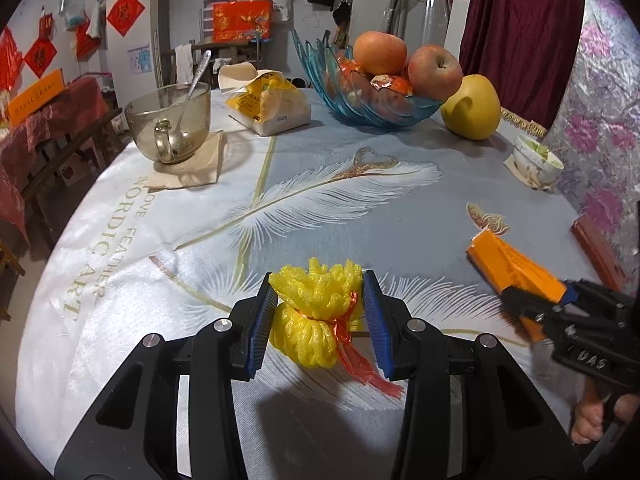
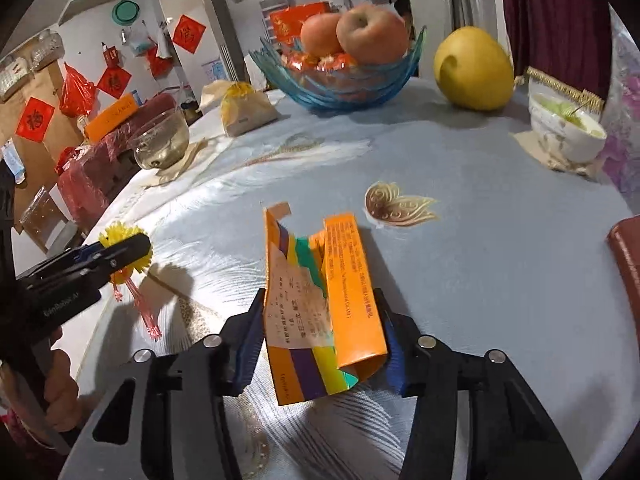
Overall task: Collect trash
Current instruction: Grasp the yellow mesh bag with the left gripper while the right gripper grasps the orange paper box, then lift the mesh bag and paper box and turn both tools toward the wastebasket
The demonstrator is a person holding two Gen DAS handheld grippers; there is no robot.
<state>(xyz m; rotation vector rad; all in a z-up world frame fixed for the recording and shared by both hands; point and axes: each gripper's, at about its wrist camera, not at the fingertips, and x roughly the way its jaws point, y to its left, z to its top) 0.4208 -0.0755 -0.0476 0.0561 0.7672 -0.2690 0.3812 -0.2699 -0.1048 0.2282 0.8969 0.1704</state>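
A yellow foam fruit net (image 1: pixel 316 296) tied with a red ribbon sits near the front of the feather-print tablecloth (image 1: pixel 320 184). My left gripper (image 1: pixel 320 312) is shut on it, both blue pads pressing its sides. From the right wrist view the left gripper (image 2: pixel 120 256) and the net (image 2: pixel 116 236) are at the far left. A torn-open orange cardboard box (image 2: pixel 348 280) with a striped inner flap lies between the pads of my right gripper (image 2: pixel 322 344), which press on both its sides. In the left wrist view that box (image 1: pixel 508 264) and the right gripper (image 1: pixel 560 300) are at the right.
At the back stand a blue glass fruit bowl (image 1: pixel 360 108) with apples, a large yellow fruit (image 1: pixel 472 108), a tissue pack (image 1: pixel 272 108) and a glass cup (image 1: pixel 172 120) with a spoon. A small white bowl (image 1: pixel 536 160) and a red-brown object (image 1: pixel 596 248) sit at the right edge.
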